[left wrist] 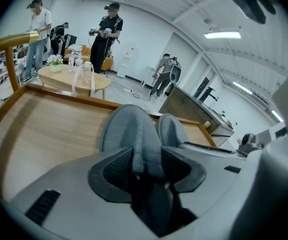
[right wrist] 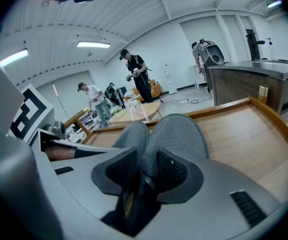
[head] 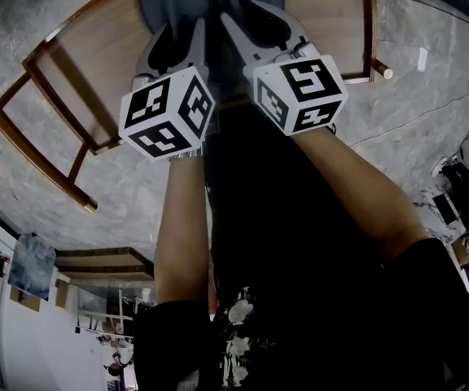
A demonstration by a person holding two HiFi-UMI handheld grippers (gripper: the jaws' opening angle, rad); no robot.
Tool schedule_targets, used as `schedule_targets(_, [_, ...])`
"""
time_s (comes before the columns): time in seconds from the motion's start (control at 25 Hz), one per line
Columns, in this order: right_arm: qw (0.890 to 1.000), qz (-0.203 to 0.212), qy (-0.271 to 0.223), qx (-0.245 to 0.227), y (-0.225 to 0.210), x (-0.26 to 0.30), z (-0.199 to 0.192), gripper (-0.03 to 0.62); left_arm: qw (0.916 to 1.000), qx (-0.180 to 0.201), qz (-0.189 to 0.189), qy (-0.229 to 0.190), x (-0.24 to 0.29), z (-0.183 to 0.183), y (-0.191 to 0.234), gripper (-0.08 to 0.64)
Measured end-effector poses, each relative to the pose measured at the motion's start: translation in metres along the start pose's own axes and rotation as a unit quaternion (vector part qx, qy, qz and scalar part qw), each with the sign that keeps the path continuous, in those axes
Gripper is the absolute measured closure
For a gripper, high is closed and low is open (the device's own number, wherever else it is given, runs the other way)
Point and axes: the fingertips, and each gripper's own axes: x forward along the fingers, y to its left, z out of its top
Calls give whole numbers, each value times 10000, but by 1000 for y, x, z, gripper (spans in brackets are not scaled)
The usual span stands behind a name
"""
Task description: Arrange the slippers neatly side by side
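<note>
My left hand-held gripper (left wrist: 146, 159) is released, its jaws standing apart with the heel rim of a grey fabric slipper (left wrist: 131, 129) loosely between them. My right hand-held gripper (right wrist: 145, 166) is let go in the same way, jaws parted around the heel edge of the second grey fabric slipper (right wrist: 176, 134). The two slippers lie close side by side, toes pointing away from me, on the light wooden worktop (left wrist: 39, 134) with its raised rim; I cannot tell whether they touch. Past the worktop's far edge lie the grey marbled floor (head: 430, 96), a low round wooden table (left wrist: 74, 80), a dark counter (right wrist: 254, 81) and a standing person in dark clothes (left wrist: 106, 39).
</note>
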Motion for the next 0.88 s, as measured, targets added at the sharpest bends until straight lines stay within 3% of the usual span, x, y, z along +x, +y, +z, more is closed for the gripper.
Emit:
schedule_targets(0.2, [9993,205,-204,-239,8,-8,14,436,9997,226,44,-121,-14,7,-7,379])
schedule_targets(0.44, [9966,431,-571,-401,19,-55,52,469,9990,344,208,-182,-70,8,-16,410])
schedule_targets(0.52, [9941,511,-790,-541,24,-72,67,582,9971,634,235,-361,-91,19,-18,471])
schedule_targets(0.6, [9917,608,-954,-603,31,-90,78,592,9934,959,220,-588,-115,31,-22,539])
schedule_targets(0.72, [9889,721,-1038,-781,44,-121,89,594,9857,1423,93,-896,-147,45,-35,558])
schedule_targets(0.88, [9878,244,-1276,-856,54,-158,102,594,9741,1909,-176,-1199,-183,62,-49,558])
